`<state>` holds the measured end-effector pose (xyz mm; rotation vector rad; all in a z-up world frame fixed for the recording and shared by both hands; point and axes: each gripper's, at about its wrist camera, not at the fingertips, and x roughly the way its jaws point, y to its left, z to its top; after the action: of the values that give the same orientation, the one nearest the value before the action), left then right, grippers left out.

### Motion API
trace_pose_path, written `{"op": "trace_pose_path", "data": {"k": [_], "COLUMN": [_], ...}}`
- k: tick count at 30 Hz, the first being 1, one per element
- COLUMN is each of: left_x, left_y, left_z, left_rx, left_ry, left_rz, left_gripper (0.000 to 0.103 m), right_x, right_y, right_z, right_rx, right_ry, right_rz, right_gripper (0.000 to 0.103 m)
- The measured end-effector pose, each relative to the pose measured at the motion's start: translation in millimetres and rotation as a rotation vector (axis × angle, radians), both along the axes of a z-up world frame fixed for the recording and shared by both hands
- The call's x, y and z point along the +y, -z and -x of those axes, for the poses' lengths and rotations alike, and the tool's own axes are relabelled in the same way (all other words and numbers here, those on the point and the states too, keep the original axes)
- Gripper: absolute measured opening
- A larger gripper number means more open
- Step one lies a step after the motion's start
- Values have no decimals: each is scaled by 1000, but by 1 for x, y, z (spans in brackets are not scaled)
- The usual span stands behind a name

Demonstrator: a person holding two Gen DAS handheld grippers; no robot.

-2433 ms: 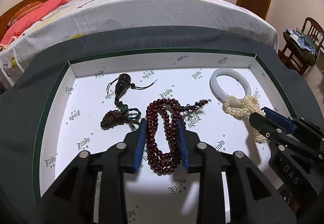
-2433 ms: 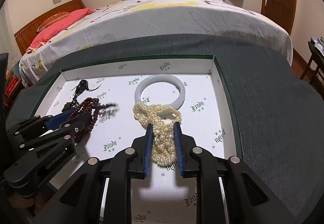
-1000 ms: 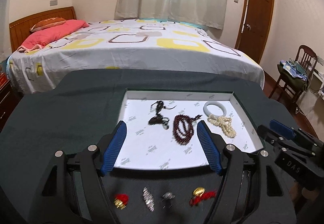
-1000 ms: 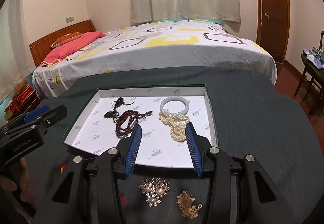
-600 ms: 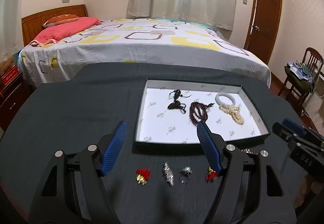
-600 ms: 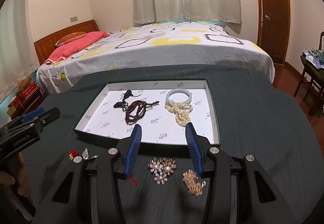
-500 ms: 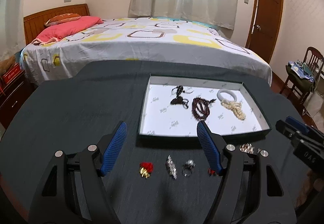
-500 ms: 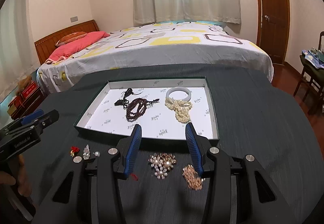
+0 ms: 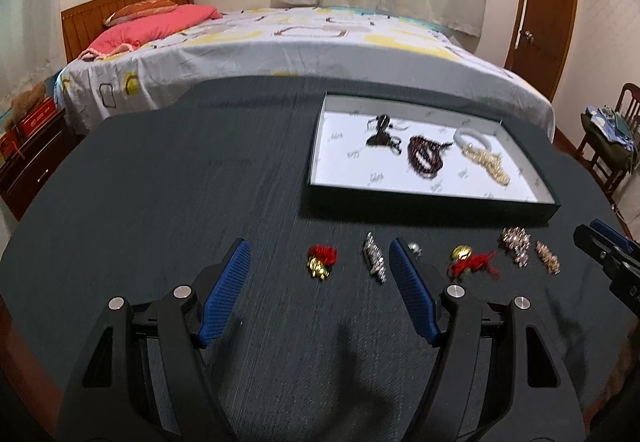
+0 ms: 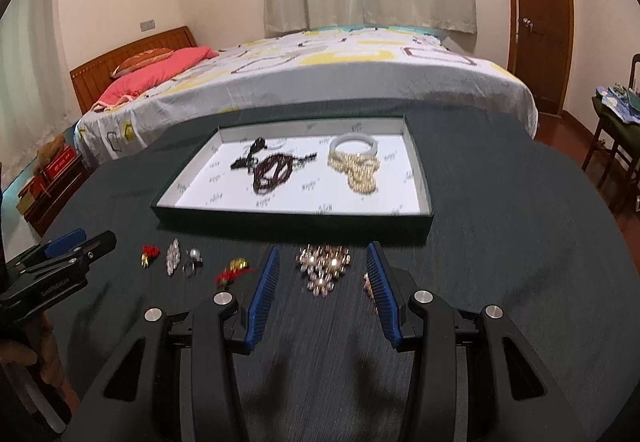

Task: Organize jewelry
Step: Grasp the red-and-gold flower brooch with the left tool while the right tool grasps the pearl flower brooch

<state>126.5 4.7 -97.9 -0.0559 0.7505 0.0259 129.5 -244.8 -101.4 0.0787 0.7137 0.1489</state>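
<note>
Four pieces are in the tray at centre frame: a dark pendant cord, a red bead string, a white bangle and a pearl strand. Six small pieces wait in a row on the worktop below it, a crystal cluster brooch among them; blur hides the rest. Left gripper and right gripper hover, fingers apart, holding nothing. Roughly under halfway, I'd judge.
</note>
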Motion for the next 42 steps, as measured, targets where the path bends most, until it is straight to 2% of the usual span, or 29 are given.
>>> {"op": "trace_pose_path", "data": {"k": [8, 16, 23, 30, 32, 42], "left_x": [11, 11, 8, 7, 7, 6], "left_y": [26, 38, 49, 55, 55, 53], "left_z": [-12, -31, -42, -44, -44, -44], "left_rx": [55, 83, 130, 135, 132, 127], "left_ry": [-19, -5, 33, 60, 64, 77], "left_rz": [0, 7, 20, 13, 10, 6], "left_gripper": [70, 68, 46, 31, 19, 15], "right_x": [4, 6, 5, 3, 3, 2], "right_y": [16, 26, 32, 37, 38, 38], "right_z": [2, -5, -12, -16, -16, -19], "right_rx": [39, 67, 84, 97, 100, 108], "right_ry": [-13, -19, -18, -12, -10, -5], "right_rz": [2, 4, 0, -4, -5, -1], "right_gripper": [45, 45, 45, 45, 45, 45]}}
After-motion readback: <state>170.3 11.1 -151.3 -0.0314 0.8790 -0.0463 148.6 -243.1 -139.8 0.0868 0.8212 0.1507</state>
